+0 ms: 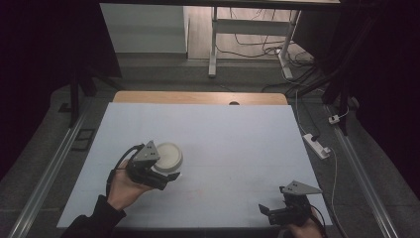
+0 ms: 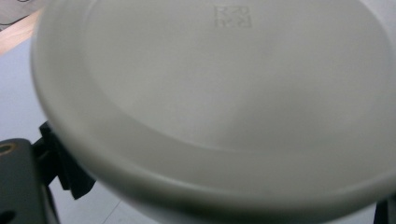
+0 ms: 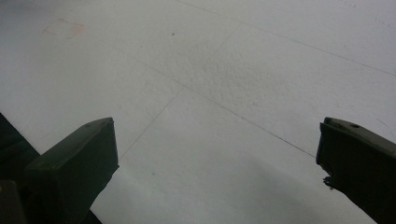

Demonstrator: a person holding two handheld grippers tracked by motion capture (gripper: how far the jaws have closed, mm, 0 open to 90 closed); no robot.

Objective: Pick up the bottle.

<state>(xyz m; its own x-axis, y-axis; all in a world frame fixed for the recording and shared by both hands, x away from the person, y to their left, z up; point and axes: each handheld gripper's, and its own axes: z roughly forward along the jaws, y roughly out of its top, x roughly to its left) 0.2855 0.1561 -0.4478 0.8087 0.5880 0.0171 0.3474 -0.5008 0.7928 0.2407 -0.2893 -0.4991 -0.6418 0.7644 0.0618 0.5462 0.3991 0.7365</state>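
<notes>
1. Filling the left gripper view at close range: white plate [image 2: 224,102], rim running between two dark jaw parts at the lower corners, faint embossed mark near the top.
2. Gripping the white plate [image 1: 168,156] at its near rim: left gripper [image 1: 166,178], jaws apparently closed on the edge, over the left-centre of the white table sheet [image 1: 223,134]; whether lifted or resting, not discernible.
3. Hovering idle near the sheet's front right corner: right gripper [image 1: 270,210], jaws spread wide, holding nothing, only bare sheet [image 3: 224,93] between them.
4. Judging progress: grasp probably secured; carrying and setting down at some destination probably remaining, no destination being visible.
</notes>
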